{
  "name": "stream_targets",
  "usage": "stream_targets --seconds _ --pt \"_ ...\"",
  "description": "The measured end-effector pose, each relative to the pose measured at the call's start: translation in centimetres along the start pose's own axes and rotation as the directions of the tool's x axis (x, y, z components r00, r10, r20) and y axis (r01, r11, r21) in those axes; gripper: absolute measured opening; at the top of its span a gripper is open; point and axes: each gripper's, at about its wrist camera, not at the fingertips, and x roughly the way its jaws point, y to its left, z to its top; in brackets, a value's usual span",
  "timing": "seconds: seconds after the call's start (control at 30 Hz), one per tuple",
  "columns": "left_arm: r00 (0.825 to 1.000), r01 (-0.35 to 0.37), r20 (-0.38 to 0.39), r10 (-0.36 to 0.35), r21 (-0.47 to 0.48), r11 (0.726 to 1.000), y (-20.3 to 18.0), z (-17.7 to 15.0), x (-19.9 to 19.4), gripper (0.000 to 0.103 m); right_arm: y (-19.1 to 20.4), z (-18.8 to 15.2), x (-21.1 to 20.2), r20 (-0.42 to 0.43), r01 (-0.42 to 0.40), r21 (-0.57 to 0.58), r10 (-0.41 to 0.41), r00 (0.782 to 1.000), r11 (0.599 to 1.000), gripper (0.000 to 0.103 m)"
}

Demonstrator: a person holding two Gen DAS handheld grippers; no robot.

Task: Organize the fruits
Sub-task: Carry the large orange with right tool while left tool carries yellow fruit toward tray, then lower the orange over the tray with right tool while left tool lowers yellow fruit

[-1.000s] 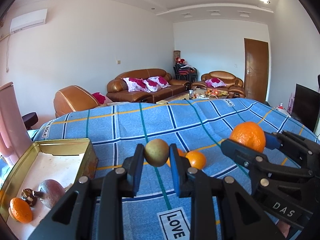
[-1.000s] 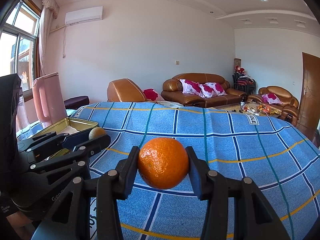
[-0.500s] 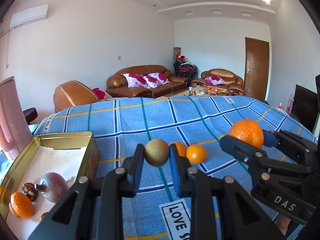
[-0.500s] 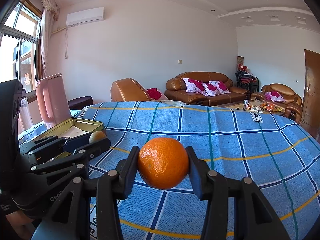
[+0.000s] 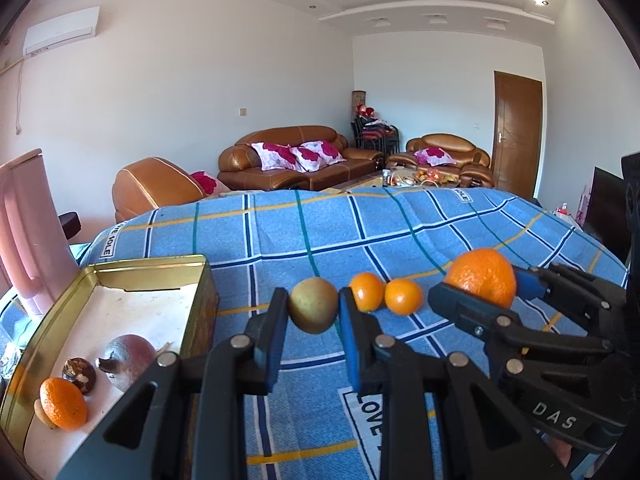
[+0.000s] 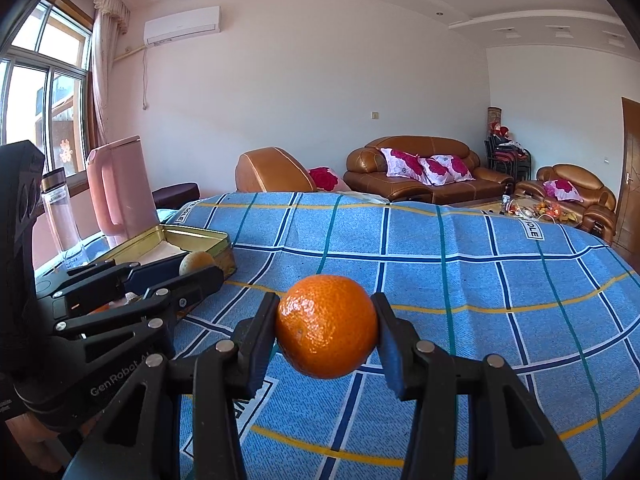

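Both claws stay clamped; the gold rectangular metal tin (image 5: 202, 280) now shows more.
Left claw (image 5: 313, 312) grips one round greenish-brown fruit (image 5: 313, 310), right claw (image 6: 326, 332) one big orange (image 6: 326, 331); two small oranges (image 5: 366, 292) lie on the blue checked desk cloth (image 5: 400, 232).

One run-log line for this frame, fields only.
left gripper: shut on greenish fruit | right gripper: shut on large orange | gold tin: three fruits | cloth: two small oranges
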Motion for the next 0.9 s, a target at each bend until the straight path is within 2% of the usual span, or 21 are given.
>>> stream_targets --seconds 0.27,0.9 --pt "0.999 -0.017 -0.031 0.016 -0.028 0.999 2.0 -1.1 -0.9 0.026 2.1 -0.2 0.2 -0.031 -0.047 -0.020 0.046 0.998 0.999 0.048" --pt "0.997 -0.077 -0.007 0.077 -0.044 0.996 5.7 -1.8 -4.0 0.026 6.7 0.6 0.1 -0.052 -0.131 -0.069 0.127 0.990 0.989 0.048"
